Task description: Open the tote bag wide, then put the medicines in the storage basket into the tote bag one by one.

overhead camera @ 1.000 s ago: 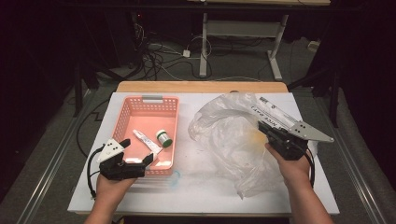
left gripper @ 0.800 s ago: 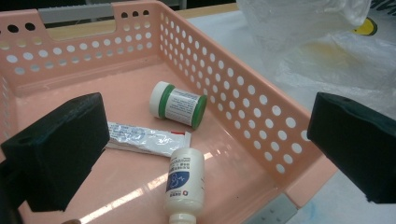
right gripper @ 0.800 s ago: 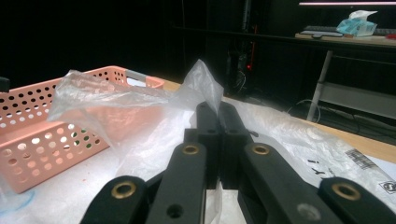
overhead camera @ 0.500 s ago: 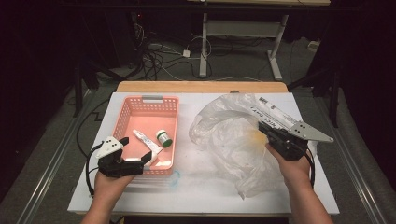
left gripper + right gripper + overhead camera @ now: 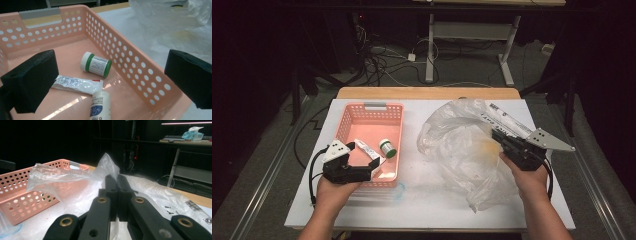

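Plastic bag [image 5: 469, 150], clear and crumpled, lies on the white table [image 5: 422, 210] to the right of the pink basket [image 5: 374, 107]; the right gripper [image 5: 504, 140] has its 2 jaws pressed together on a fold of the bag's film, which rises in a peak just above the jaw tips in the right gripper view [image 5: 110, 166]; a yellowish patch shows through the plastic near that gripper in the high view, though what it is I cannot tell.

The left gripper [image 5: 371, 170] sits at the near end of the basket with its jaws spread wide and nothing between the pads; in the left gripper view its 2 black jaws stand far apart, 1 inside the basket over its floor and the other outside the right wall, so that they straddle that wall.

3 things lie on the basket floor: a small white jar with green bands [image 5: 96, 64] on its side, a flat white tube [image 5: 77, 84] just in front of it, and a white bottle with blue print [image 5: 100, 105] nearest the camera, its top close to the end of the tube; the jar lies apart from both.

The basket has perforated walls and a grey handle strip [image 5: 40, 13] at its far end; bag and basket are near each other but apart.
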`<state>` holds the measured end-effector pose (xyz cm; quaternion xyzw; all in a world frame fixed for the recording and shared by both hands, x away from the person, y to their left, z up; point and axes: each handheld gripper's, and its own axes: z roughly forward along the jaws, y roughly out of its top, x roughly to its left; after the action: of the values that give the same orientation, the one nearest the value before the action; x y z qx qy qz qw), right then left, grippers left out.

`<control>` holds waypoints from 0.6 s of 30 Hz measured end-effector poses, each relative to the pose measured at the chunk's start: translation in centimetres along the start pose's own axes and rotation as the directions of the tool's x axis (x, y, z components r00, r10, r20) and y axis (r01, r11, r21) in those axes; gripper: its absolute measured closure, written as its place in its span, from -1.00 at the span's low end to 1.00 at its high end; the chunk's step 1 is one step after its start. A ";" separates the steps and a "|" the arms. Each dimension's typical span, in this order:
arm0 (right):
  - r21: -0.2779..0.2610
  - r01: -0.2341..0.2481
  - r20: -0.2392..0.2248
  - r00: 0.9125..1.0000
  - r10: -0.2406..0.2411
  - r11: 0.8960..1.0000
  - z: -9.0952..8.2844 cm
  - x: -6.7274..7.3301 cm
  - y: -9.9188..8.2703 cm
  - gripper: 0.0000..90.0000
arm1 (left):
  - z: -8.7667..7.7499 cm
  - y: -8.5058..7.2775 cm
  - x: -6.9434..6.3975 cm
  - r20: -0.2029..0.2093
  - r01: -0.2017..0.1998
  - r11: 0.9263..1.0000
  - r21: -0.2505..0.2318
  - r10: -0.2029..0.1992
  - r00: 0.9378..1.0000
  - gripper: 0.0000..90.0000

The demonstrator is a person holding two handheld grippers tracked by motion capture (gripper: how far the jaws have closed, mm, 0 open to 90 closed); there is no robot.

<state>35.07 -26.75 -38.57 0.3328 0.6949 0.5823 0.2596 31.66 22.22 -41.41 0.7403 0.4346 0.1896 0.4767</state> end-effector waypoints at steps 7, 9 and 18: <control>0.011 0.011 0.008 1.000 -0.011 1.000 0.0 0.0 -0.2 1.00 | 0.7 1.7 0.6 0.003 0.009 1.000 -0.028 -0.009 1.000 -1.00; 0.012 0.015 0.011 1.000 -0.015 1.000 -0.1 -0.1 -0.2 1.00 | 1.0 2.1 1.0 0.012 0.021 0.999 -0.030 -0.020 1.000 -1.00; 0.009 0.026 0.024 0.999 -0.026 1.000 -0.7 0.0 -0.1 1.00 | 2.7 3.2 3.4 -0.029 0.073 0.993 0.089 -0.071 0.997 -0.91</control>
<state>34.48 -27.23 -38.57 0.3316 0.6987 0.5716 0.2739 36.91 22.97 -40.35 0.7424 0.4752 0.1618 0.4437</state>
